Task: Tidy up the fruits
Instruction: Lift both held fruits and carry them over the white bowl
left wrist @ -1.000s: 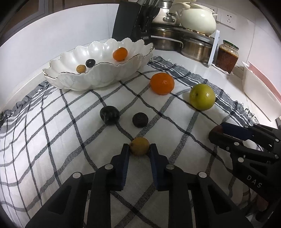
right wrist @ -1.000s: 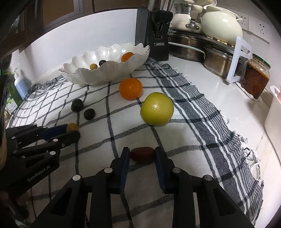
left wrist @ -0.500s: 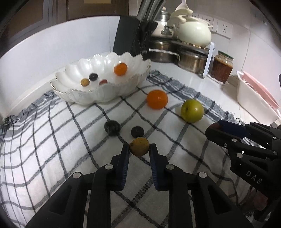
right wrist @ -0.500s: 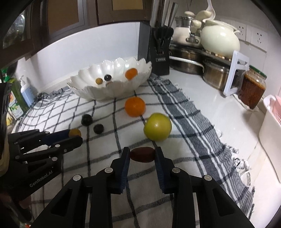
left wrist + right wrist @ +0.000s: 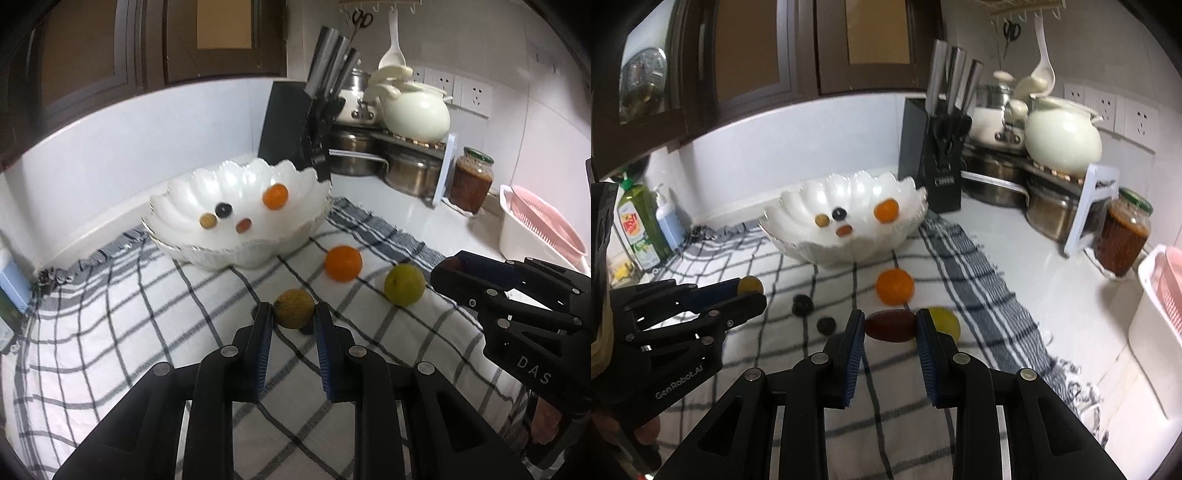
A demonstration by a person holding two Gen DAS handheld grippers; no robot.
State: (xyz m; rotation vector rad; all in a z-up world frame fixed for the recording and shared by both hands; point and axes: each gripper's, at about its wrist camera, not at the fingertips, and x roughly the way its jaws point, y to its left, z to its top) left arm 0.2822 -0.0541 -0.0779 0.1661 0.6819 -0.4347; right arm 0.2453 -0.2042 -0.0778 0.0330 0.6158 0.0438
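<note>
My left gripper (image 5: 293, 314) is shut on a small yellow-brown fruit (image 5: 294, 308), held above the checked cloth (image 5: 110, 332). My right gripper (image 5: 891, 325) is shut on a dark red oblong fruit (image 5: 891, 325), also lifted off the cloth. A white scalloped bowl (image 5: 207, 254) at the back holds several small fruits, among them a small orange (image 5: 275, 196). On the cloth lie an orange (image 5: 343, 263), a green apple (image 5: 405, 284) and two dark round fruits (image 5: 802, 305). The left gripper (image 5: 753, 291) also shows at the left of the right wrist view.
A black knife block (image 5: 932, 155) stands right behind the bowl. Steel pots, a cream ceramic pot (image 5: 1063, 140) and a jar of red sauce (image 5: 1123, 236) line the back right. A pink and white drainer basket (image 5: 1160, 314) sits at far right; soap bottles (image 5: 642, 221) at far left.
Both grippers have risen with their fruits off the cloth and tilted up, so the bowl's inside and the wall cupboards now show. The other fruits have not moved.
</note>
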